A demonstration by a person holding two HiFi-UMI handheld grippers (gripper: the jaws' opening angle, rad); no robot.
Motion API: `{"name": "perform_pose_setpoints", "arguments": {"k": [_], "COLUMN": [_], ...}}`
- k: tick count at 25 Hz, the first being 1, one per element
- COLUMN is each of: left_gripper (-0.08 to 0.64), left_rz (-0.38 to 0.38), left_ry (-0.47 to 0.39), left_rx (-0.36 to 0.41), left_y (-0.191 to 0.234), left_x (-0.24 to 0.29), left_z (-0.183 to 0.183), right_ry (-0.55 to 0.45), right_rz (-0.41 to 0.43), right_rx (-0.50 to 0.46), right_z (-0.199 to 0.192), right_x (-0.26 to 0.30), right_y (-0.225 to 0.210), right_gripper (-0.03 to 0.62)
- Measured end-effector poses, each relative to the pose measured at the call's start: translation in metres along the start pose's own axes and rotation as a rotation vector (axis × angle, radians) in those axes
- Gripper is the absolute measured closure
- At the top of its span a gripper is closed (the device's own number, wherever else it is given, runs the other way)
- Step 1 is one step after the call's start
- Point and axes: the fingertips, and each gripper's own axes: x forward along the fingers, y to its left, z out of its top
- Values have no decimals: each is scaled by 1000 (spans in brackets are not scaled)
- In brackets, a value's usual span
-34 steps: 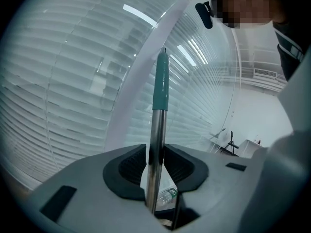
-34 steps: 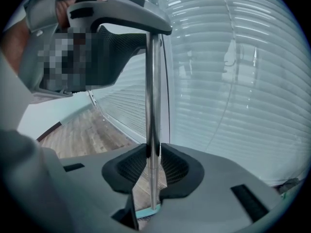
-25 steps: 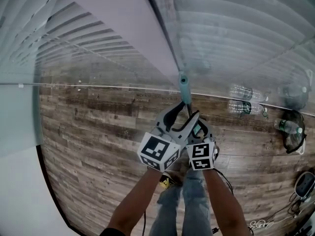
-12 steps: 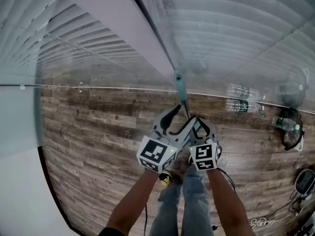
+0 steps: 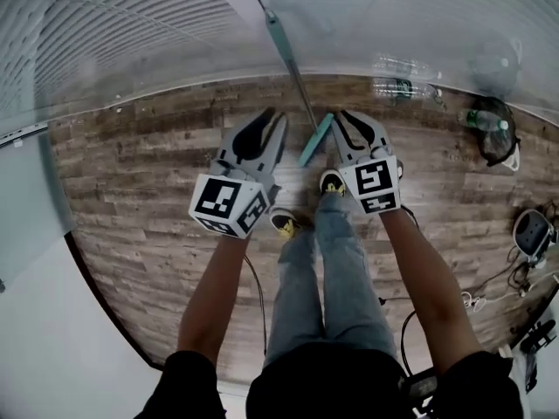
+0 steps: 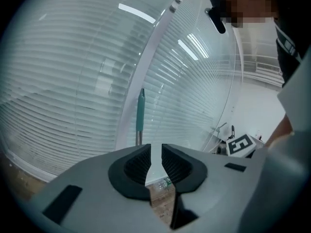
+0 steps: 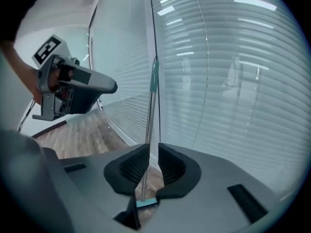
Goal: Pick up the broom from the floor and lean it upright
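The broom (image 5: 297, 85) stands upright on the wood floor and leans against the window with the blinds, teal grip (image 5: 277, 33) at the top and teal head (image 5: 316, 140) at the bottom. My left gripper (image 5: 271, 122) hangs to its left and my right gripper (image 5: 343, 120) to its right, both apart from it. The jaws of both have just been closing to a narrow gap with nothing between them. The left gripper (image 6: 155, 152) sees the broom's grip (image 6: 140, 113) beyond its jaws. The right gripper (image 7: 154, 152) sees the pole (image 7: 151, 101) through its gap, further off.
Two water bottles (image 5: 397, 85) lie by the window at the right. A dark bag (image 5: 493, 129) and a device with cables (image 5: 528, 234) lie further right. The person's legs and shoes (image 5: 332, 234) stand just behind the broom. A white wall (image 5: 52, 321) borders the floor at left.
Both grippers have risen and moved apart, off the pole they were gathered around. Their jaws have narrowed. The broom stays leaning on the window by itself.
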Motion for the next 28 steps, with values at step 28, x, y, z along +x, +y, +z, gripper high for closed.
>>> {"name": "perform_pose_setpoints", "arguments": {"k": [28], "left_gripper": [537], "left_rz": [-186], "left_ry": [-284], "left_rx": [130], "left_y": [-219], "left_x": [-373], "left_z": [167], "right_ry": [-363], "right_rz": [-203], "right_rx": [-119], "right_z": [235], "right_x": [-481], "right_y": [128], "right_gripper": [571]}}
